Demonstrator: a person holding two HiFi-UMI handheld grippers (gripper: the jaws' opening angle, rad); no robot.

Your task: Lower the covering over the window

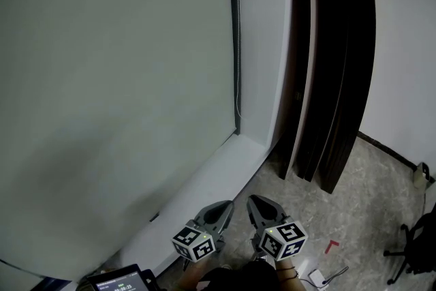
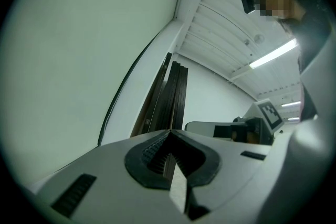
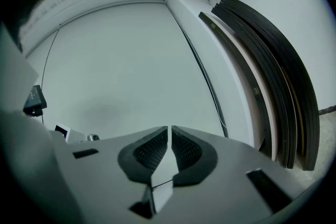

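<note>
Facing the pale window covering, left tongs are closed and empty, right tongs barely parted, empty.

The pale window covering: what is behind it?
Only the covering itself shows, reaching down to the white sill, with a thin cord along its right edge. The glass and anything outside are hidden behind it.
</note>
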